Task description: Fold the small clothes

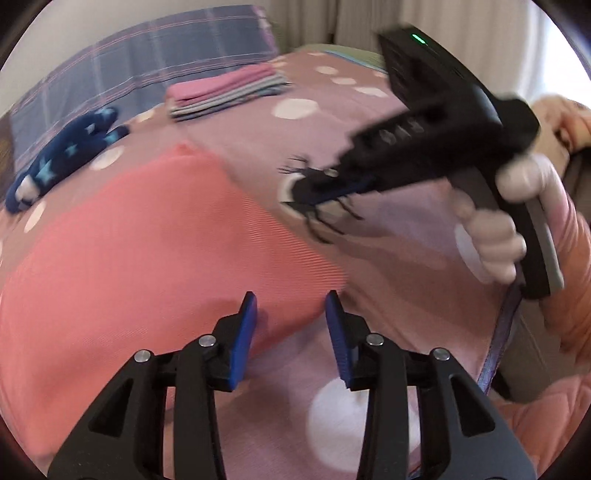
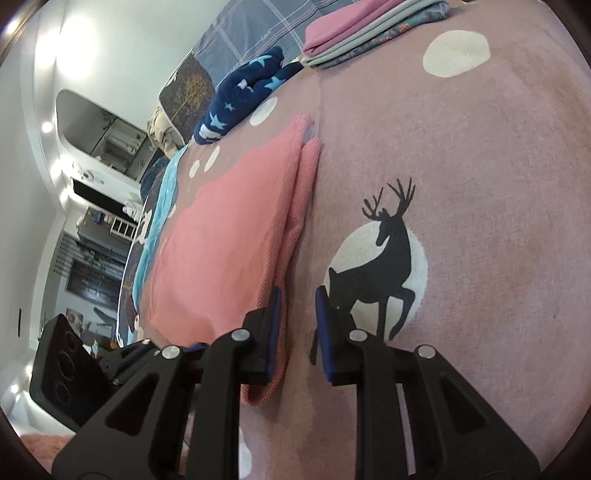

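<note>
A salmon-pink garment [image 1: 147,240] lies flat on the pink bed sheet [image 1: 388,258]; in the right wrist view [image 2: 229,229] it shows a folded edge along its right side. My left gripper [image 1: 291,314] is open and empty just above the garment's near edge. My right gripper [image 2: 297,306] is open and empty, its left finger over the garment's folded edge, its right finger over the deer print [image 2: 384,266]. The right gripper also shows in the left wrist view [image 1: 317,188], blurred, above the sheet to the right of the garment.
A stack of folded clothes [image 1: 225,92] lies at the far side of the bed, also in the right wrist view [image 2: 369,33]. A navy star-patterned garment [image 1: 66,155] lies crumpled at the left [image 2: 243,99]. A plaid pillow [image 1: 147,48] sits behind.
</note>
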Motion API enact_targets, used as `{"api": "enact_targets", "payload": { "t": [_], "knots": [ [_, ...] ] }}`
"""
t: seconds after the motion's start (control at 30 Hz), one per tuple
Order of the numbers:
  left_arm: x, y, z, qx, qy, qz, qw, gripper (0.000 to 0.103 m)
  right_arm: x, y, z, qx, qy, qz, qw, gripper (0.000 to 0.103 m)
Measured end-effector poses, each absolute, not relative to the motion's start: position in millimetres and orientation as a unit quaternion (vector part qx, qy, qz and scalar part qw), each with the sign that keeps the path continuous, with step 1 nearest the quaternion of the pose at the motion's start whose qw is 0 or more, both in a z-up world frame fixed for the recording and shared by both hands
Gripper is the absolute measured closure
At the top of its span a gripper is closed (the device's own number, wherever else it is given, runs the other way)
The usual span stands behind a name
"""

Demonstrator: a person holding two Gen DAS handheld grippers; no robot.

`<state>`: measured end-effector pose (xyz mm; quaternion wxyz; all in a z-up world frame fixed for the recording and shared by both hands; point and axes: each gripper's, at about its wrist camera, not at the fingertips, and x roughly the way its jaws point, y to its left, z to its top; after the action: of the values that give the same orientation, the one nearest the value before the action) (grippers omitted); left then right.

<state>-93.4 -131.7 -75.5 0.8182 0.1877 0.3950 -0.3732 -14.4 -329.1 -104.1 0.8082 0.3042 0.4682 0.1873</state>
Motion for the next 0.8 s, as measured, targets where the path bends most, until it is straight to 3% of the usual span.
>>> {"api": "enact_targets", "payload": {
  "t": [0.07, 0.37, 0.5, 0.6, 0.7, 0.73, 0.77, 0.8],
  "knots": [
    [-95, -139, -80, 0.202, 0.395, -0.374, 0.814, 0.056, -14, -332, -103, 0.295, 0.471, 0.189, 0.810, 0.083],
    [-96, -157, -90, 0.199, 0.395, -0.342, 0.829, 0.055, 40, -336, -93, 0.256, 0.489, 0.200, 0.809, 0.080],
    [-93, -157, -90, 0.178, 0.398, -0.326, 0.839, 0.068, 76, -328, -91, 0.234, 0.498, 0.209, 0.808, 0.069],
    [-90, -159, -90, 0.170, 0.401, -0.326, 0.839, 0.071, 98, -326, -98, 0.218, 0.510, 0.191, 0.810, 0.067],
    [-92, -163, -90, 0.181, 0.399, -0.327, 0.838, 0.072, 116, -330, -109, 0.244, 0.519, 0.183, 0.799, 0.070],
    [-92, -163, -91, 0.183, 0.399, -0.327, 0.837, 0.074, 119, -332, -110, 0.253, 0.517, 0.184, 0.797, 0.071],
    [-92, -163, -91, 0.182, 0.400, -0.330, 0.835, 0.084, 121, -333, -110, 0.258, 0.513, 0.187, 0.797, 0.072],
    [-93, -163, -90, 0.177, 0.401, -0.338, 0.832, 0.090, 123, -331, -109, 0.259, 0.510, 0.192, 0.797, 0.095]
  ]
}}
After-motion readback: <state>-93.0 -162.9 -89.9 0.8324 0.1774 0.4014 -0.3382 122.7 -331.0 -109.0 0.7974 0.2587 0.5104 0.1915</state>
